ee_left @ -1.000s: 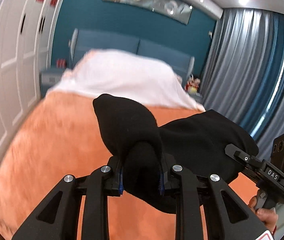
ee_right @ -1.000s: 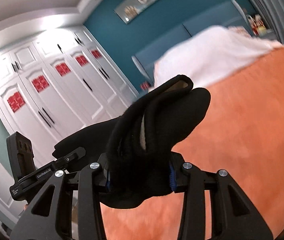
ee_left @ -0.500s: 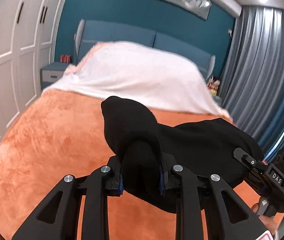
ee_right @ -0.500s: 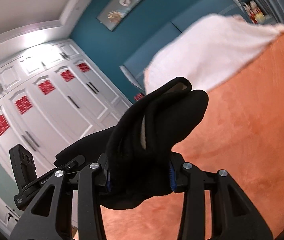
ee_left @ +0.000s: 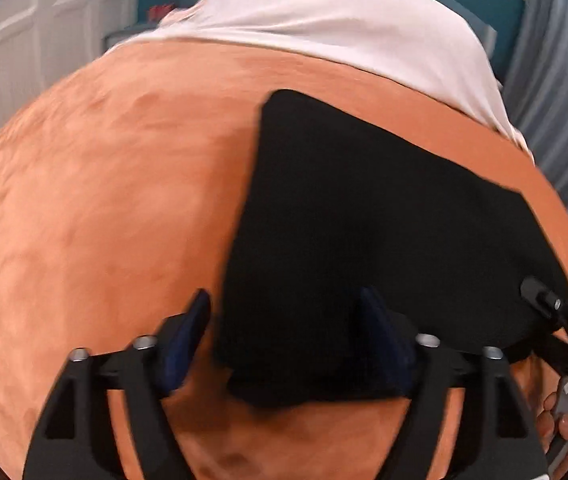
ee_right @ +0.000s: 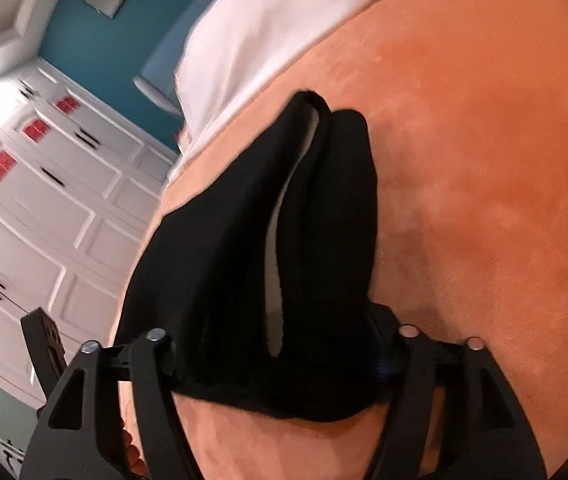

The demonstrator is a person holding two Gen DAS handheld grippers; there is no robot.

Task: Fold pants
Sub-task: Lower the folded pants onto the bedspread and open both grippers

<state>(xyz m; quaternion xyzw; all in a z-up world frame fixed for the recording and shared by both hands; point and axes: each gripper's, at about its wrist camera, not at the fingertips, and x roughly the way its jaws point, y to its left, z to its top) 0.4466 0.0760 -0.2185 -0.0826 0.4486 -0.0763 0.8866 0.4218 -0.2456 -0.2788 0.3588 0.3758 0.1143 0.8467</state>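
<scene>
The black pants [ee_left: 363, 216] lie folded and flat on the orange blanket [ee_left: 104, 208]. My left gripper [ee_left: 284, 336] hovers low over their near edge with its jaws opening. Its left pad [ee_left: 188, 332] stands clear of the cloth and the right one rests over it. In the right wrist view the pants [ee_right: 224, 248] show a pale inner waistband lining. My right gripper [ee_right: 272, 360] straddles that bunched end, its jaws opening wide, with the cloth slack between them. Part of the right gripper [ee_left: 555, 312] shows at the pants' far right corner.
A white cover [ee_left: 343, 20] lies over the far end of the bed. White wardrobe doors [ee_right: 44, 200] stand to the left, grey curtains [ee_left: 555, 80] to the right and a teal wall [ee_right: 96, 40] behind. A hand [ee_left: 567, 424] holds the right gripper's handle.
Both grippers came down to the bed with the pants. The cloth, held up and clamped before, now lies on the blanket. Both pairs of jaws have spread wide.
</scene>
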